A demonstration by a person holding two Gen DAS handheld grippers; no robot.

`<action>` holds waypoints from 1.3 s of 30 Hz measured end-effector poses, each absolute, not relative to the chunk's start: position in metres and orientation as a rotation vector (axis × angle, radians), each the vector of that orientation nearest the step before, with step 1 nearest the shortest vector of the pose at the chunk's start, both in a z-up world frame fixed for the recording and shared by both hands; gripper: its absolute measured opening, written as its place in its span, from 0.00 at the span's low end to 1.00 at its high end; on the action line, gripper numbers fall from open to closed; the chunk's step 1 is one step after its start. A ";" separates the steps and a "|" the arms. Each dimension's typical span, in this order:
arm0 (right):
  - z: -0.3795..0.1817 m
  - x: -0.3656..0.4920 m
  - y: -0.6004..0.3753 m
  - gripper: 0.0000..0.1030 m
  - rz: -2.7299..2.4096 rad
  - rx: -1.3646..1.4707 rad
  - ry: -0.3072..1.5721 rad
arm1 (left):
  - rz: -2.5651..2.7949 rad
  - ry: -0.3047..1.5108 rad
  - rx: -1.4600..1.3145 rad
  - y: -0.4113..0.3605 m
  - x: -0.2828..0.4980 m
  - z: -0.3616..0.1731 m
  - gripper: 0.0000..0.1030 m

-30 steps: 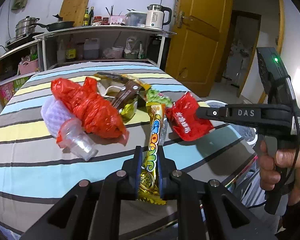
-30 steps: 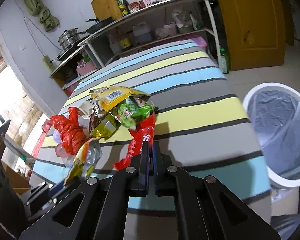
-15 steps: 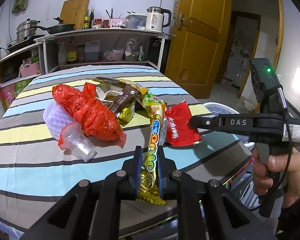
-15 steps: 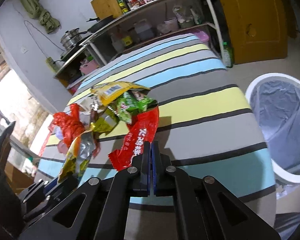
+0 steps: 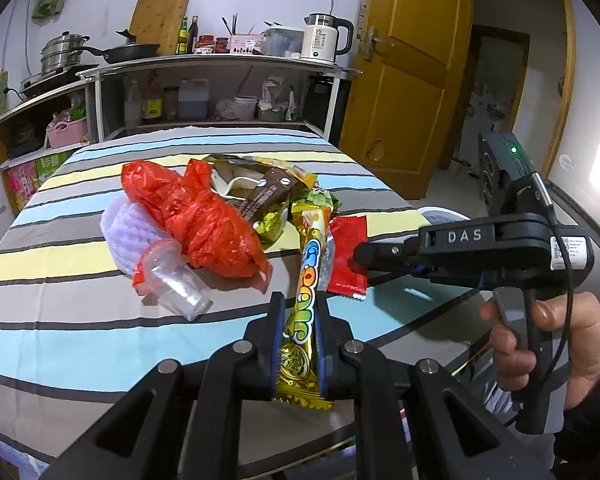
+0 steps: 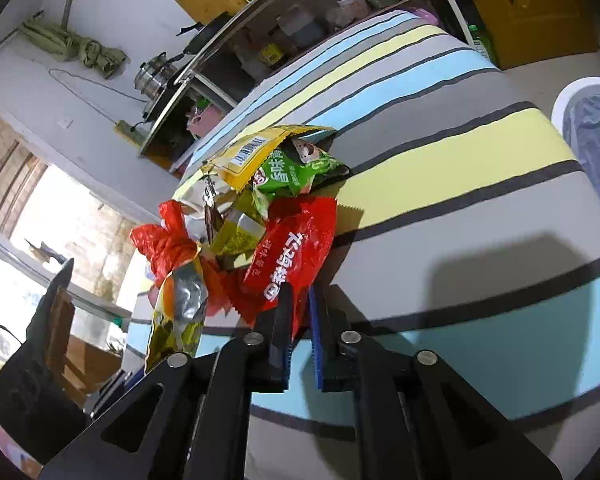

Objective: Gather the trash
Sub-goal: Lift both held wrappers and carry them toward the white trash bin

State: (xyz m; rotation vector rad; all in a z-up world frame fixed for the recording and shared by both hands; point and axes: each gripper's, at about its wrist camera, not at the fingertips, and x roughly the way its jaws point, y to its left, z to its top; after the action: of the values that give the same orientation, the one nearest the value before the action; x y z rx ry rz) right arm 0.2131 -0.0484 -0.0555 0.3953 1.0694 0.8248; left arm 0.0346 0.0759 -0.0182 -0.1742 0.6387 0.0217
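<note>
My left gripper [image 5: 298,308] is shut on a long gold snack wrapper [image 5: 306,264], which sticks up and forward over the table. A red wrapper [image 6: 296,248] lies flat on the striped cloth at the near side of the trash pile. My right gripper [image 6: 300,286] is low over its near edge and its jaws are opening. Red foil shows in the gap, but the pads do not press on it. In the left wrist view, the right gripper [image 5: 358,254] reaches in from the right to the red wrapper [image 5: 346,256], held by a hand [image 5: 556,332].
The pile holds a red plastic bag [image 5: 204,220], a clear cup [image 5: 176,284], white foam netting [image 5: 118,228], a brown wrapper [image 5: 264,196], a green packet [image 6: 296,172] and a yellow packet [image 6: 256,152]. A white bin [image 6: 560,100] with a grey liner stands beside the table's right edge.
The right gripper sank toward the red wrapper and rolled, and its jaws went from shut to parted. The red wrapper now lies flatter on the cloth. The left gripper kept still.
</note>
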 end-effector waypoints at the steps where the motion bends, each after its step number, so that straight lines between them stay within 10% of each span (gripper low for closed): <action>1: -0.056 0.214 -0.046 0.35 0.830 0.398 1.067 | 0.025 0.639 -0.176 0.077 0.035 -0.018 0.13; 27: -0.038 0.211 0.035 0.64 0.666 -0.055 0.942 | 0.083 0.605 -0.216 0.109 0.020 -0.018 0.13; 39: -0.029 0.193 0.019 0.07 0.668 -0.094 0.894 | 0.084 0.590 -0.223 0.113 0.019 -0.015 0.13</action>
State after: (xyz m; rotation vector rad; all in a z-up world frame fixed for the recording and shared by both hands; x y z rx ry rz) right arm 0.1934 0.0193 -0.0295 -0.0936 0.8943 0.6679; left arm 0.0185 0.1126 -0.0149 -0.2227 0.5905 0.0842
